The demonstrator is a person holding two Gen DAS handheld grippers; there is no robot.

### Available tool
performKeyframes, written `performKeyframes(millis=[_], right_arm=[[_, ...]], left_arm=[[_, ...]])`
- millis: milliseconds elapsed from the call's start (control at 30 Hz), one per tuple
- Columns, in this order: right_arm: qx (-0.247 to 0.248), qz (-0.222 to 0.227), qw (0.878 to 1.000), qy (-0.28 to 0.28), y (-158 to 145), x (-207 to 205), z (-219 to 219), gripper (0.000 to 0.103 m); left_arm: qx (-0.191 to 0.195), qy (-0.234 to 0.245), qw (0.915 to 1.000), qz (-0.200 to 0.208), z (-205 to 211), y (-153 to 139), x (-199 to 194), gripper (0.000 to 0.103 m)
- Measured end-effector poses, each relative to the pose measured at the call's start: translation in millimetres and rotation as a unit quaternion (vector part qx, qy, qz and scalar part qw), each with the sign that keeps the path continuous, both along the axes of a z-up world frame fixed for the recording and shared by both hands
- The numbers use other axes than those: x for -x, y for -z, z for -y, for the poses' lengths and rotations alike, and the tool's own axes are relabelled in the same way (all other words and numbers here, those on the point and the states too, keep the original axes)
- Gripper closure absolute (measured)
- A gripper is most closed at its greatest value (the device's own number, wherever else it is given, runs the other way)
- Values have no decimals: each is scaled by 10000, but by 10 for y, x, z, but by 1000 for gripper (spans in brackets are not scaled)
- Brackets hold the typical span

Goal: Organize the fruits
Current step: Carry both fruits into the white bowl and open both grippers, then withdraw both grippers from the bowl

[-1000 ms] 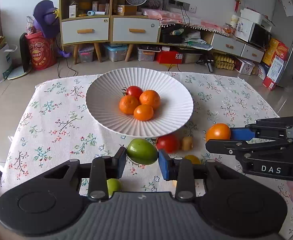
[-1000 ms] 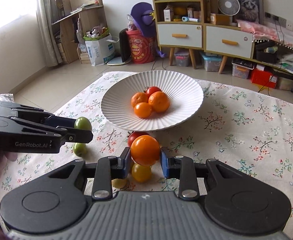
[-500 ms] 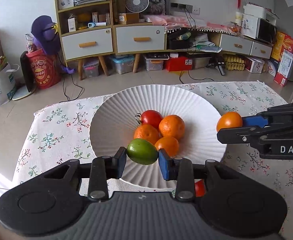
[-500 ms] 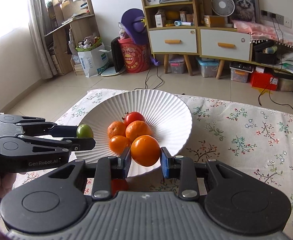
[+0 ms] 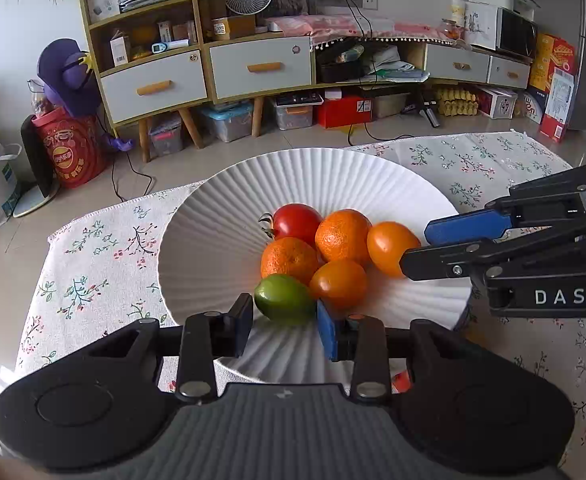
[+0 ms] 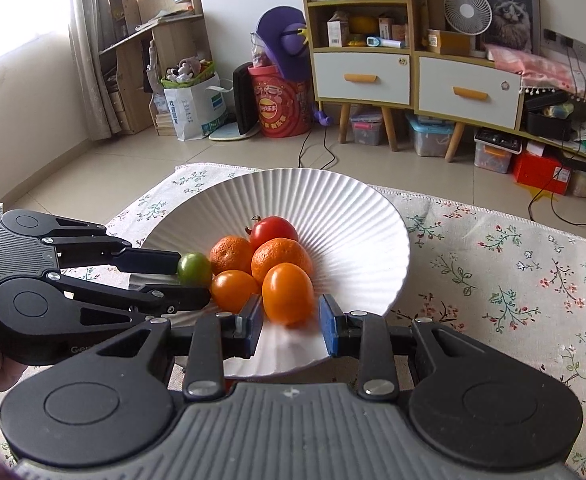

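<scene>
A white ribbed bowl (image 5: 221, 216) (image 6: 373, 216) holds a red tomato (image 5: 297, 222) (image 6: 273, 230), two mandarins (image 5: 343, 236) (image 5: 289, 260) and an orange tomato (image 5: 339, 282). My left gripper (image 5: 284, 322) (image 6: 197, 280) is inside the bowl. Its jaws stand slightly apart from the green fruit (image 5: 284, 299) (image 6: 193, 267) between them. My right gripper (image 6: 291, 322) (image 5: 411, 248) is also inside the bowl, open around an orange fruit (image 6: 288, 292) (image 5: 391, 246) that rests on the bowl's wall.
The bowl stands on a floral cloth (image 5: 93, 264) (image 6: 513, 272) on a low table. A red fruit (image 5: 401, 380) shows beneath the left gripper's body. Cabinets (image 5: 253, 64) and floor clutter lie beyond the table's far edge.
Both grippers moved forward and down into the bowl with their fruits. The jaws of both have opened, and the green and orange fruits now rest beside the others.
</scene>
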State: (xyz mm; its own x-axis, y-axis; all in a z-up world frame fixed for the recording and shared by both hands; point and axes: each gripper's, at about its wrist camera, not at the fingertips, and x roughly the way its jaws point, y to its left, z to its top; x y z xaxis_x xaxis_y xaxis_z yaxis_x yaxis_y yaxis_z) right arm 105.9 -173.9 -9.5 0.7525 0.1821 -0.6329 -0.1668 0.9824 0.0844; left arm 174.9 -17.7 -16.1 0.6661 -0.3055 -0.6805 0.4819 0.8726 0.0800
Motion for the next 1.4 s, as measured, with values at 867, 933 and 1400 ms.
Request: performKeyframes(millis=[867, 933, 1400], right_arm=[[-57, 2, 10000, 31, -307, 304, -79, 28], [-7, -1, 10000, 74, -329, 342, -86, 25], [130, -47, 9987, 493, -408, 579, -119, 8]], left_arm=[[280, -178, 9993, 178, -95, -325, 301, 32], [293, -212, 9992, 164, -104, -351, 336, 28], [165, -467, 9988, 8, -201, -440, 618, 12]])
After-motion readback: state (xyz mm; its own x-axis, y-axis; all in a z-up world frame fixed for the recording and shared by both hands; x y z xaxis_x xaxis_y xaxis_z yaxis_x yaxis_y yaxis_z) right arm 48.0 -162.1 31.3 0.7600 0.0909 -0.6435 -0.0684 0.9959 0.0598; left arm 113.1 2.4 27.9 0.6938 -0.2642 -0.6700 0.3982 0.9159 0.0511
